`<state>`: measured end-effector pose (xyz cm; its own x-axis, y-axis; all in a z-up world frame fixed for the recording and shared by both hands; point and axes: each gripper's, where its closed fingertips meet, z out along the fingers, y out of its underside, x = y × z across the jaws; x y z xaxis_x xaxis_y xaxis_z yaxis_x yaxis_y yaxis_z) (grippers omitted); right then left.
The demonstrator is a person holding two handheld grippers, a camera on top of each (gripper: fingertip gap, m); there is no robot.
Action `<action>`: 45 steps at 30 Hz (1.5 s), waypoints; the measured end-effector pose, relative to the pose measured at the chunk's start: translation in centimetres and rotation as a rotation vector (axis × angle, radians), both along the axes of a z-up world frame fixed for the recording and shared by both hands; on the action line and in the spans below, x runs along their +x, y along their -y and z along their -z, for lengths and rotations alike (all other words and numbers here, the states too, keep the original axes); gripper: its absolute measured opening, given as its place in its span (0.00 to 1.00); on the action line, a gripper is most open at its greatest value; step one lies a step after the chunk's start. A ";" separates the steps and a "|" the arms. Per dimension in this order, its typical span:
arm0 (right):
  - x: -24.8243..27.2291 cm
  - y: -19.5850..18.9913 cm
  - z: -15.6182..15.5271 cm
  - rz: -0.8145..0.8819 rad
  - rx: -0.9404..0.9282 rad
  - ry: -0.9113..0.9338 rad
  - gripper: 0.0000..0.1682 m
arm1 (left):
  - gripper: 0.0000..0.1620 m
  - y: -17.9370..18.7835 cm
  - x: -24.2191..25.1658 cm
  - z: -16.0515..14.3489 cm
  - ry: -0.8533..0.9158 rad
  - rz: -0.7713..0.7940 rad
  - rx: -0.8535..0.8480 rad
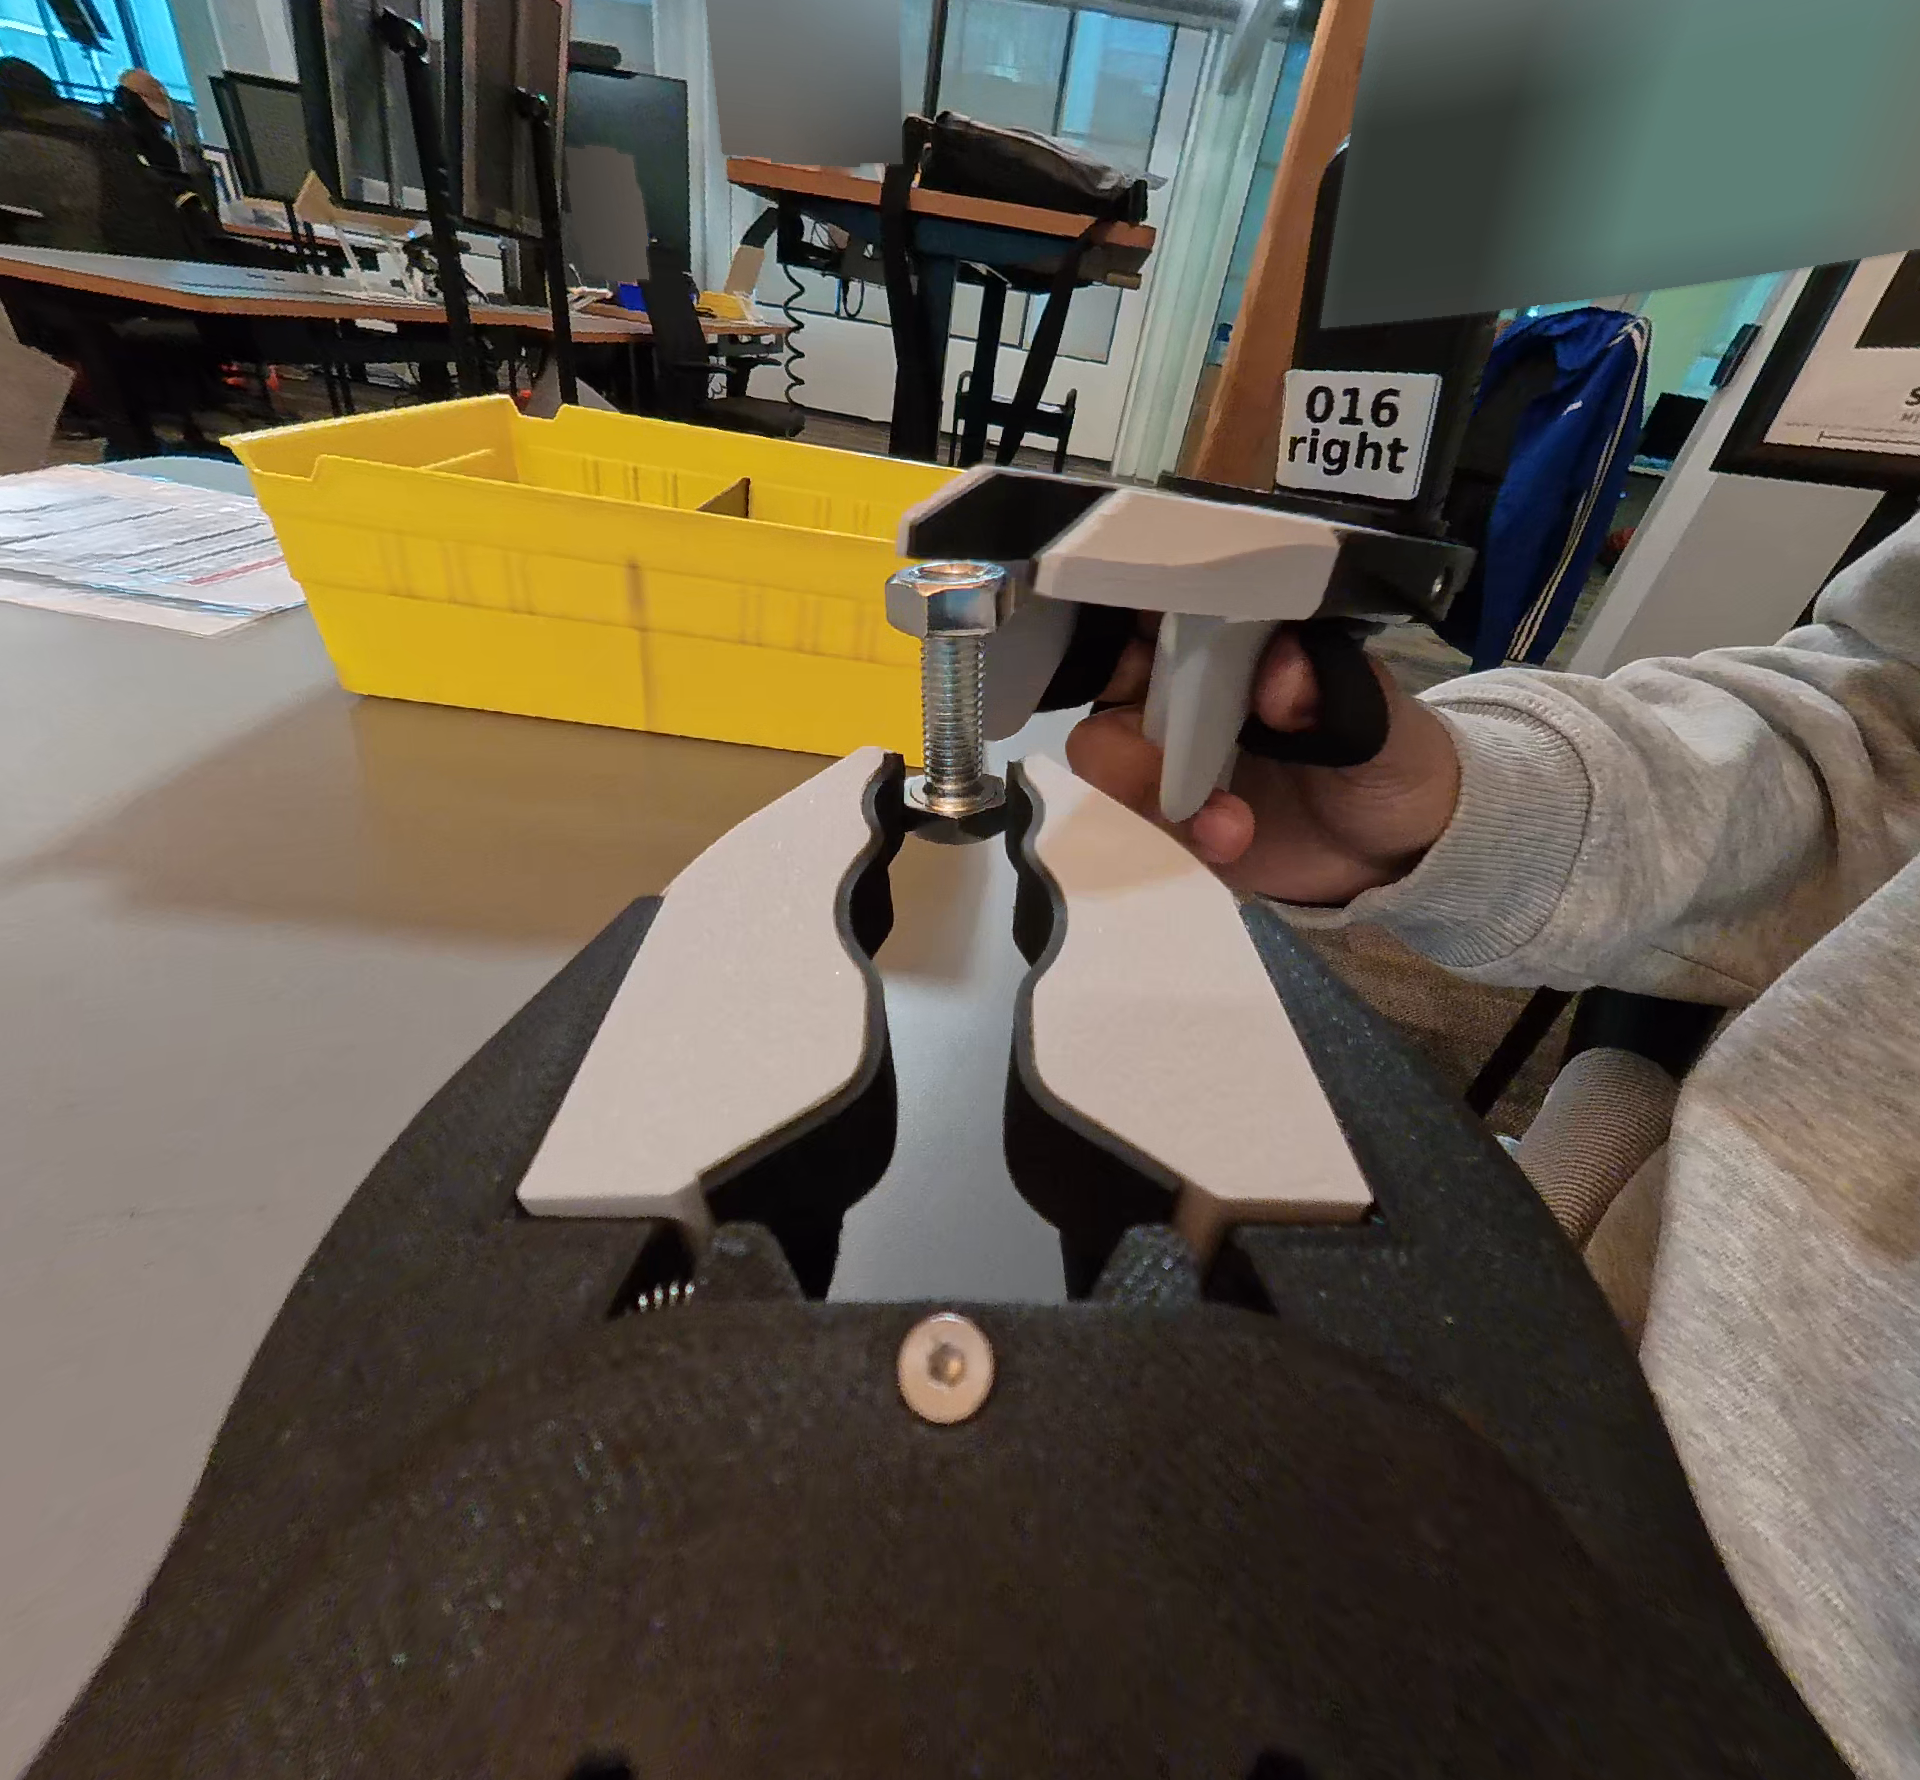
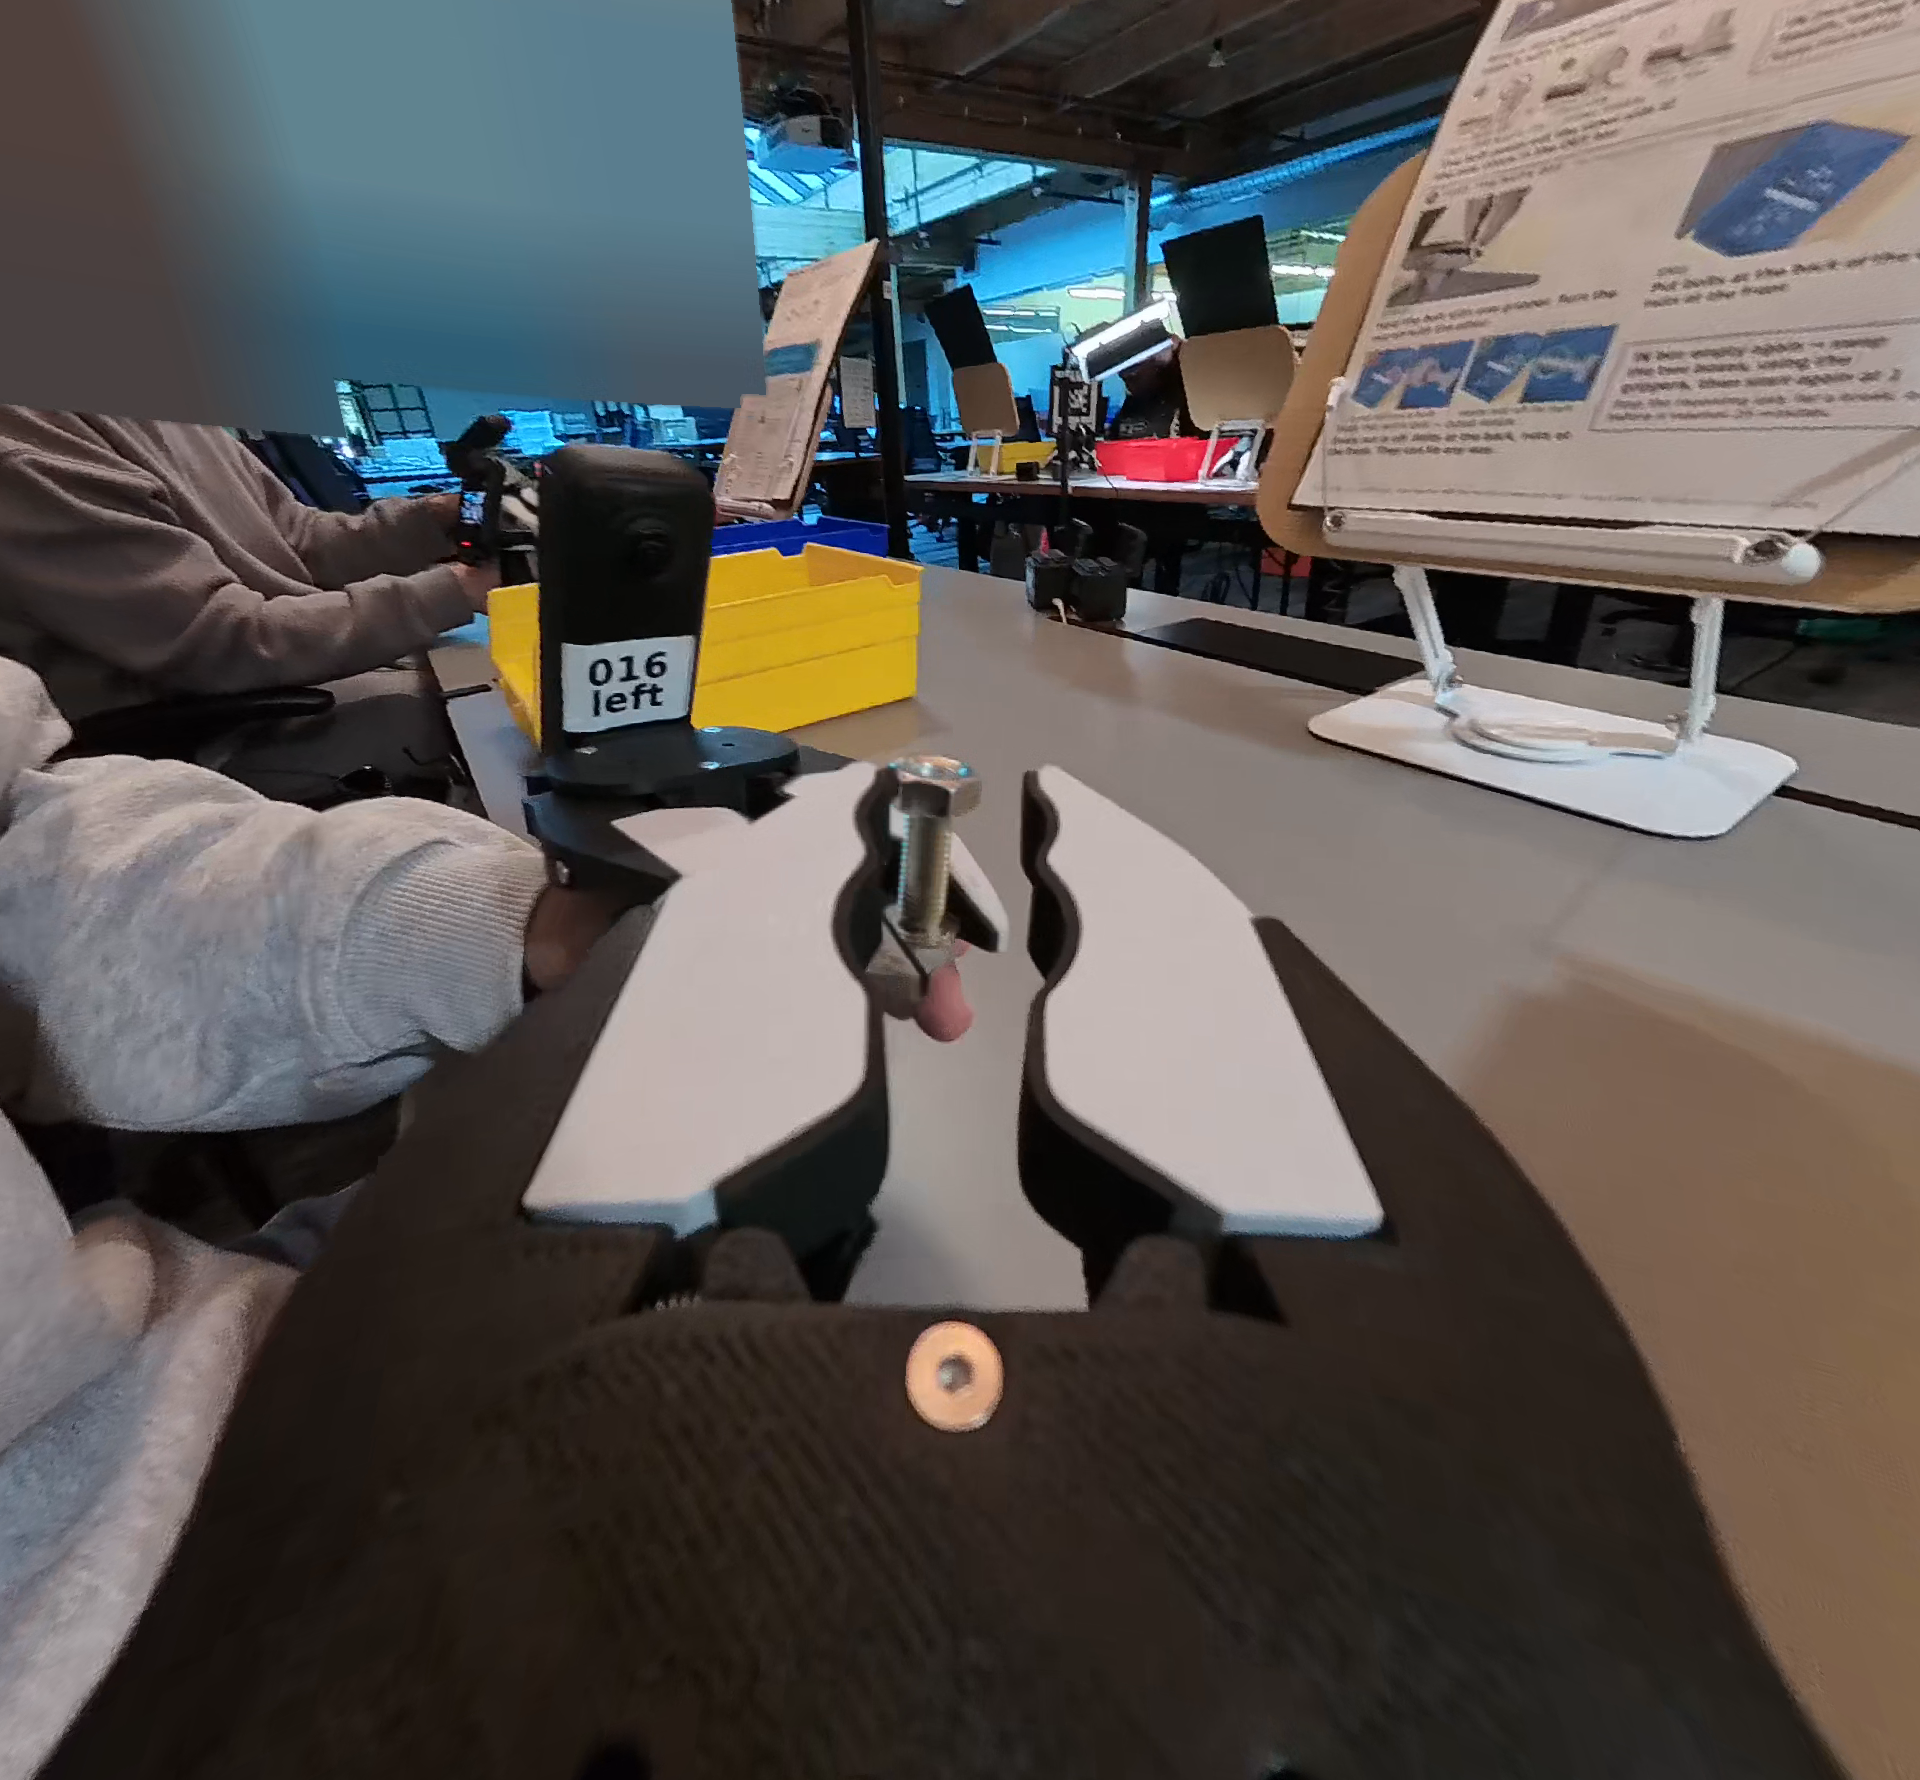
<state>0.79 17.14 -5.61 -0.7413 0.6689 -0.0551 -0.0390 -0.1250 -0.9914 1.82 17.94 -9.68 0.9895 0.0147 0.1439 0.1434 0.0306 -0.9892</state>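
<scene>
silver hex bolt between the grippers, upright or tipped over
Upright. The silver hex bolt stands vertical, head on top by the right gripper; the left gripper is shut on the silver nut at its lower end.

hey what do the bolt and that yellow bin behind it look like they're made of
The bolt looks like bright plated steel: silvery, shiny, with crisp threads and a hex head. The nut at its lower end has the same sheen. The yellow bin looks like moulded plastic: uniform colour, smooth semi-gloss walls with ribs.

Facing wrist views, shared bolt
</scene>
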 end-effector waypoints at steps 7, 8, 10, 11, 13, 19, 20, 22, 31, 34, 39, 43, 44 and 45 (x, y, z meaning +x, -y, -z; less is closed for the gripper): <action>-0.7 -0.7 0.5 0.041 -0.001 0.039 0.13 | 0.12 0.0 -0.1 0.0 0.007 -0.001 0.004; -1.0 -1.0 0.7 0.059 0.003 0.051 0.13 | 0.12 0.0 -0.1 0.0 0.007 0.000 0.003; -0.9 -1.1 0.6 0.056 -0.001 0.043 0.14 | 0.12 -0.1 0.0 0.0 0.001 0.000 0.001; -0.7 -1.0 0.3 0.047 -0.008 0.027 0.15 | 0.12 -0.1 0.0 0.0 0.000 0.001 -0.001; -0.3 -0.6 -0.1 0.033 -0.003 -0.001 0.16 | 0.12 -0.1 0.1 0.0 -0.002 0.001 -0.002; 0.5 0.6 -0.3 0.023 0.047 -0.059 0.14 | 0.12 -0.2 -0.1 0.0 0.001 -0.008 -0.002; 0.5 0.8 -0.2 0.024 0.052 -0.057 0.13 | 0.12 -0.2 0.0 0.0 0.000 -0.008 -0.002; 0.4 0.9 0.0 0.037 0.059 -0.048 0.15 | 0.12 -0.2 0.0 0.0 -0.002 -0.008 -0.003; 0.5 1.5 0.3 0.024 0.085 -0.043 0.19 | 0.12 -0.6 0.6 0.2 -0.039 0.000 -0.022; 0.5 1.5 0.3 0.026 0.085 -0.041 0.17 | 0.12 -0.6 0.7 0.2 -0.043 0.002 -0.023; 0.2 1.3 0.4 0.024 0.069 -0.017 0.11 | 0.12 -0.5 0.8 0.2 -0.049 -0.001 -0.024; 0.2 1.4 0.4 -0.002 0.042 0.001 0.11 | 0.12 -0.3 0.7 0.1 -0.042 -0.006 -0.020; 0.1 1.4 0.3 -0.008 0.038 0.003 0.11 | 0.12 -0.3 0.7 0.1 -0.041 -0.007 -0.018; 0.2 1.5 0.3 -0.015 0.034 0.005 0.11 | 0.12 -0.2 0.7 0.1 -0.039 -0.008 -0.017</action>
